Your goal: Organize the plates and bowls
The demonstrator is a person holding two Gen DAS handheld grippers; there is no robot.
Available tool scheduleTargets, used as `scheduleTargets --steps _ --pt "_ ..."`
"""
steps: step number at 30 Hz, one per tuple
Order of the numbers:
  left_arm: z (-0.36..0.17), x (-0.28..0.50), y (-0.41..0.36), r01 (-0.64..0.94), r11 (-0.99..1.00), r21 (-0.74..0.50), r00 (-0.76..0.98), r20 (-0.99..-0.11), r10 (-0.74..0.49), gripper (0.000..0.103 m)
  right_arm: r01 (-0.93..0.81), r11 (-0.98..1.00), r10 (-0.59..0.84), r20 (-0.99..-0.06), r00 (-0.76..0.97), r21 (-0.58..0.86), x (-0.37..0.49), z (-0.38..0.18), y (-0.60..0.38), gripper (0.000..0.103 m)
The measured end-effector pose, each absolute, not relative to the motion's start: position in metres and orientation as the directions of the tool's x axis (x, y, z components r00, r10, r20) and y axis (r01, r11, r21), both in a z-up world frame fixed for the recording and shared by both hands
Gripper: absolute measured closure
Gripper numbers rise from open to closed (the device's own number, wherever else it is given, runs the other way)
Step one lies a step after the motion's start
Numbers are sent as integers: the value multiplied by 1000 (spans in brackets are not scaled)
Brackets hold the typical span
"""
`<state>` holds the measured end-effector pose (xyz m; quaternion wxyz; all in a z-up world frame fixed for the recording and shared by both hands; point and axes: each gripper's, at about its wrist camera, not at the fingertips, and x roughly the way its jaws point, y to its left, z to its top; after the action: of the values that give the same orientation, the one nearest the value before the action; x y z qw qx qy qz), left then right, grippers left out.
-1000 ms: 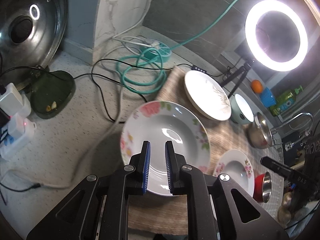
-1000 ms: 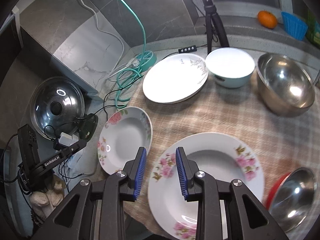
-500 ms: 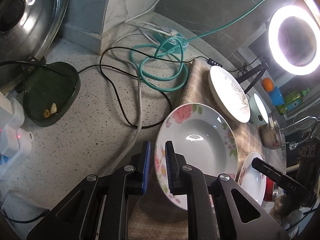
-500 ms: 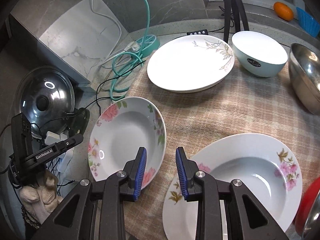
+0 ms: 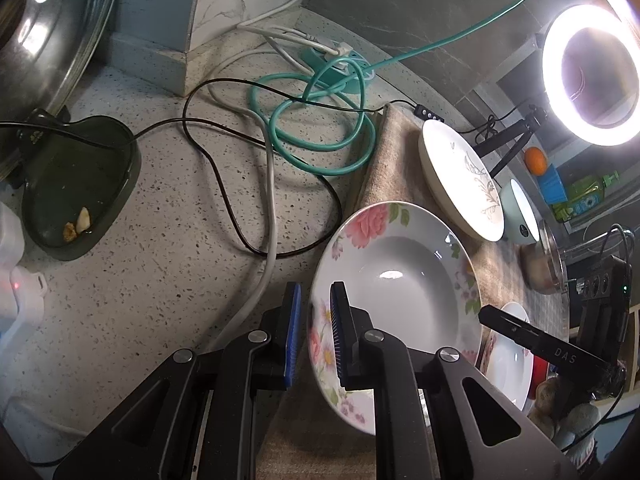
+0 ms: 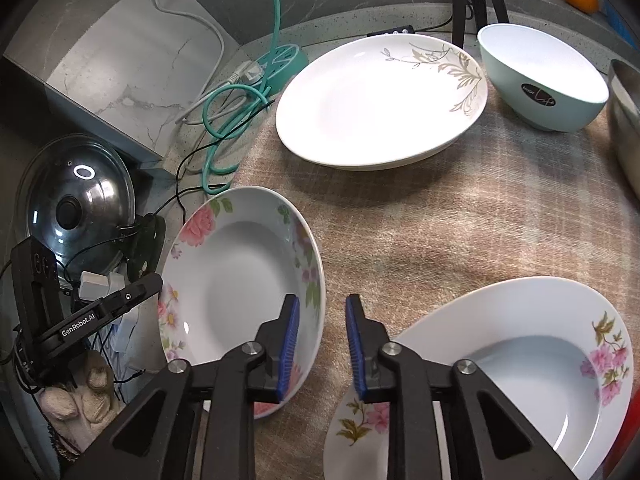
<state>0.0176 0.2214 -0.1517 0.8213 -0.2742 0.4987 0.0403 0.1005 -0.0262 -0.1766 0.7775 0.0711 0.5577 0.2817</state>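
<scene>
Two grippers flank the rose-rimmed soup plate [image 5: 400, 280] at the cloth's left edge: left gripper [image 5: 314, 336] straddling its rim, unclamped; right gripper [image 6: 322, 346] closing on nothing. Uneven pinches could tip it onto the cables [image 5: 256, 184].

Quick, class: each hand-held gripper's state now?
Left hand-held gripper: narrowly open astride the floral plate rim, unclamped.
Right hand-held gripper: closing, that plate's other rim between its jaws.

Both grippers descended toward the rose plate [image 5: 394, 280].
</scene>
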Motion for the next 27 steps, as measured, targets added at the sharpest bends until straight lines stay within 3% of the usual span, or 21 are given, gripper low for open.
scheduleTargets --steps 13,27 --pt "-156 22 219 -337 848 -408 484 -848 -216 93 -341 819 536 -828 166 462 106 -185 -20 94" --pt "-153 21 216 -346 856 -384 494 -850 -181 96 -324 812 553 -817 163 485 105 -187 -25 95"
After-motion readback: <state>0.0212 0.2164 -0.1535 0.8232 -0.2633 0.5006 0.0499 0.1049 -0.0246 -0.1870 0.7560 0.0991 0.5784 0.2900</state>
